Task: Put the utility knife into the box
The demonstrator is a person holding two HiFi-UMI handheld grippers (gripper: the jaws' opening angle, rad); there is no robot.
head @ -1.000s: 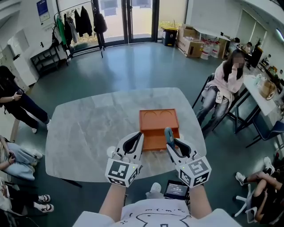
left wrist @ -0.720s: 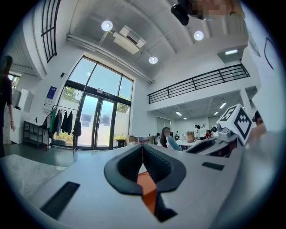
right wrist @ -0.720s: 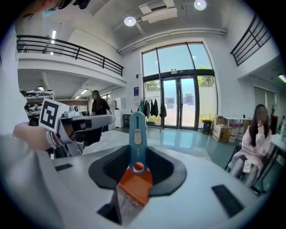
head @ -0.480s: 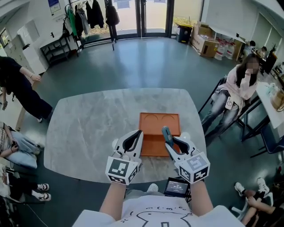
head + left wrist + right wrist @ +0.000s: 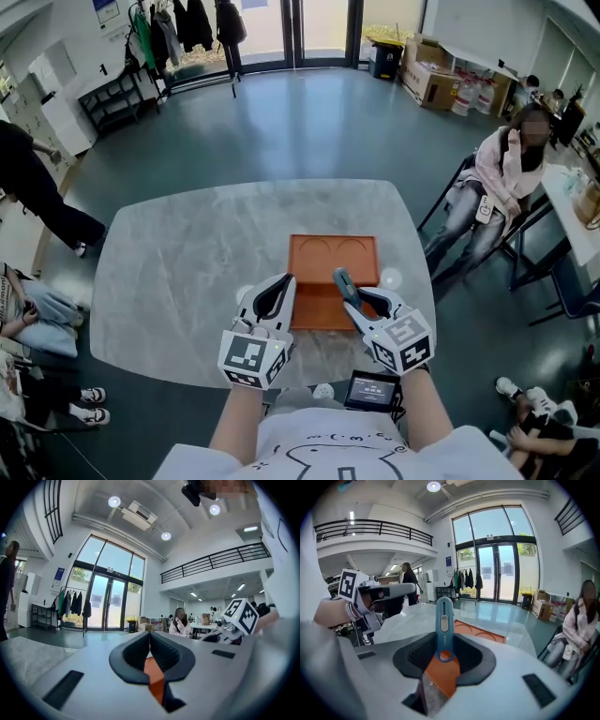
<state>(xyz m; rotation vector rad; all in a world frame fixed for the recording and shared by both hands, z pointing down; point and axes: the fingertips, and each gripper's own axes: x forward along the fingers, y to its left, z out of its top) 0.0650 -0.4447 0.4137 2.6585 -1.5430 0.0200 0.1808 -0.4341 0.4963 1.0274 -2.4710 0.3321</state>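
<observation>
One knife (image 5: 343,286) further left (over box (image 5: 333,253))

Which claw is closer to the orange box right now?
Right. The right claw, shut on the utility knife, is over the near right part of the box; the left claw, shut, sits beside its near left edge.
</observation>
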